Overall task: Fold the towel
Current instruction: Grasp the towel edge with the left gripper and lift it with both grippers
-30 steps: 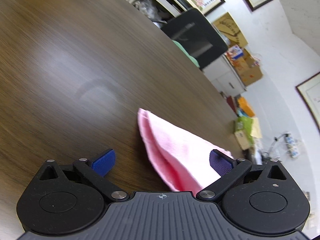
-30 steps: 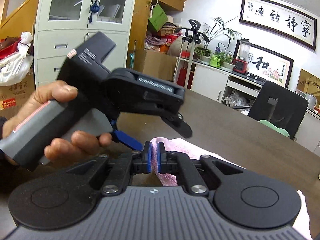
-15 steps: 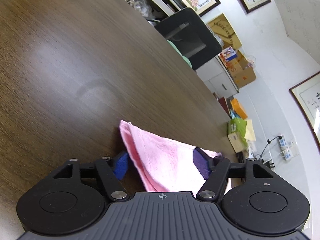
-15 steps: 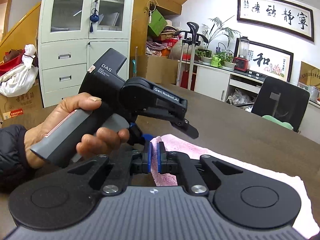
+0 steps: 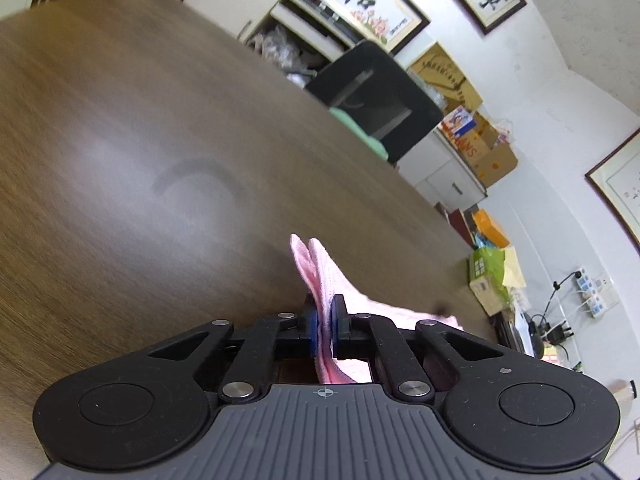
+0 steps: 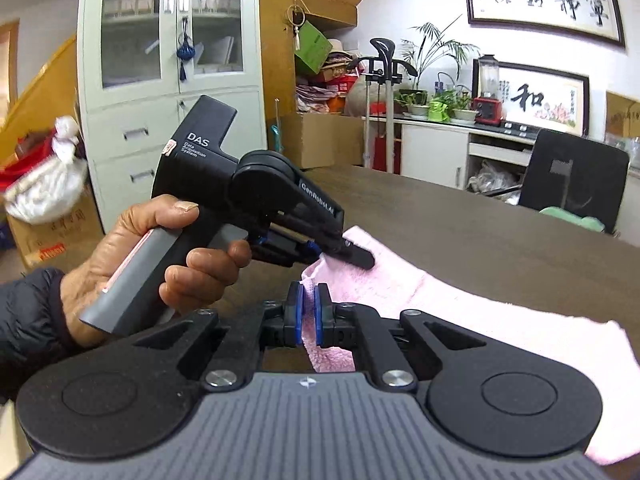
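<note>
- One pink towel (image 6: 460, 304) lies on the brown table (image 5: 140, 128), its near-left corner lifted.
- Two grippers: the right gripper (image 6: 307, 312) is clenched on that corner; the left gripper (image 5: 325, 330), jaws having just closed, pinches a towel edge beside it.
- One hand (image 6: 160, 264) holds the left tool.
- Beyond, the tabletop looks bare, though blurred; one black chair (image 5: 376, 96) stands at its far edge.

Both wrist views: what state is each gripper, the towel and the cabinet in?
Left gripper: just closed, shut on towel edge.
Right gripper: shut on towel edge.
Towel: pinched at near end, rest lying on table.
Cabinet: doors shut.
</note>
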Tool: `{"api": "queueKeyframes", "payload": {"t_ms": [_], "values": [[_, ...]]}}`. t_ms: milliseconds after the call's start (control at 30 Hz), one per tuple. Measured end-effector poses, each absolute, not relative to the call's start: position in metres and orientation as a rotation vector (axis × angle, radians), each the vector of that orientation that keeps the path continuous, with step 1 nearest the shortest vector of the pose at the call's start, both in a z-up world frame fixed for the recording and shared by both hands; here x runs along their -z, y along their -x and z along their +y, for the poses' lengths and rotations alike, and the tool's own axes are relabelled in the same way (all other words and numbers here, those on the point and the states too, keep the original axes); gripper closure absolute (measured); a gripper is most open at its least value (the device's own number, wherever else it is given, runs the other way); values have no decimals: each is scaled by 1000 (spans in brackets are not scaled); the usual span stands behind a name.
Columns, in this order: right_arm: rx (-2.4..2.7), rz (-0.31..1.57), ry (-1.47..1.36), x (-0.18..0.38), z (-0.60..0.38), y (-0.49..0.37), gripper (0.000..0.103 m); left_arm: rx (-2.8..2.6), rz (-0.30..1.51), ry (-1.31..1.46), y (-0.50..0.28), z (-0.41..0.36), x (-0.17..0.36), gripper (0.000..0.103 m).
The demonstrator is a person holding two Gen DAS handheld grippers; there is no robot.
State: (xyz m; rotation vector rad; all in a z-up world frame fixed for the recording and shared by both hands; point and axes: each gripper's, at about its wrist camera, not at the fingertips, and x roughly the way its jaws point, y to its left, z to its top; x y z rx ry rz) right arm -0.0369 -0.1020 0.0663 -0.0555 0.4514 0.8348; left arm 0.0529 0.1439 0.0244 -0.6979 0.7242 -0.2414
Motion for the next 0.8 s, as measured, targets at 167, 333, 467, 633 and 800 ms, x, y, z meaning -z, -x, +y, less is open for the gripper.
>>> {"api": "queueKeyframes", "payload": {"t_ms": [167,333,467,633,800], "values": [[-857,474,-122,-75,-132,23,97,268,671,682,-55,136,-48,98],[-859,482,-300,-81,-175,11,97,297,664,605,-67,100,-74,98],[-810,464,-388,-82,-215,5,97,335,665,537,-76,62,-92,97],[-748,452,-439,-78,-256,2,97,371,681,464,-86,17,-98,97],[-662,462,-490,-68,-287,-1,97,402,721,398,-99,-28,-93,97]]}}
